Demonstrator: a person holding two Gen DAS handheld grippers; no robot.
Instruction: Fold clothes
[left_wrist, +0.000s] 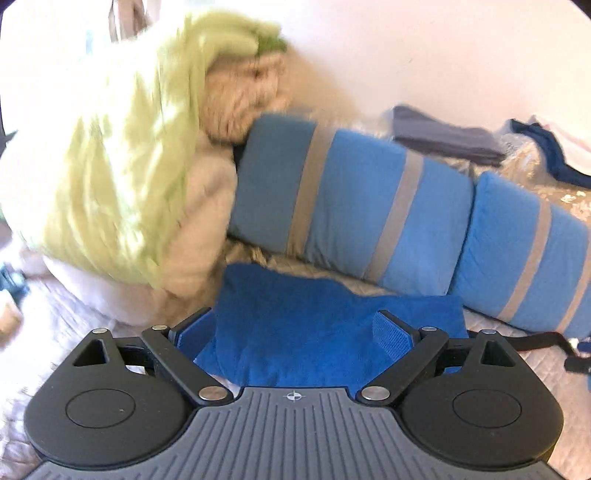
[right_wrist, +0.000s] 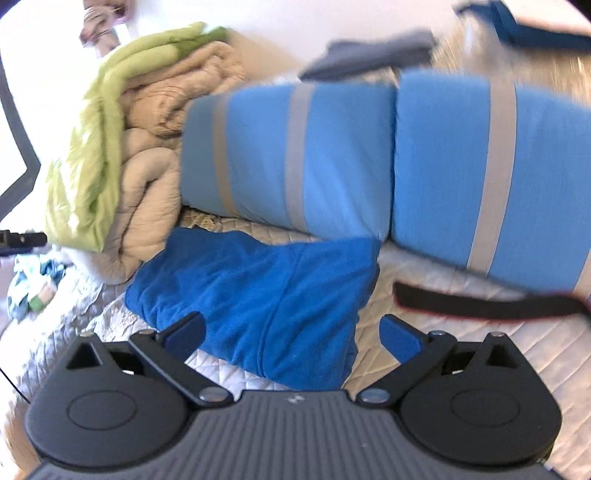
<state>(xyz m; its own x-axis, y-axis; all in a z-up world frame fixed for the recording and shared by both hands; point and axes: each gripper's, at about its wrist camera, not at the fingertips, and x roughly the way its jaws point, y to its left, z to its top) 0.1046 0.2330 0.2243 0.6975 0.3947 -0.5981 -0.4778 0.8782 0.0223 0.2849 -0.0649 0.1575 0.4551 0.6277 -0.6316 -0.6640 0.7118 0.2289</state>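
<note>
Blue garment lies bunched on the bed, running lower-right to upper-left; left hand-held gripper straddles it wide open, nearer; right hand-held gripper open, empty.

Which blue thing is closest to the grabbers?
The dark blue cloth lying flat on the white quilt. It sits right between the open fingers of both grabbers, while the light blue striped pillows lie farther back.
</note>
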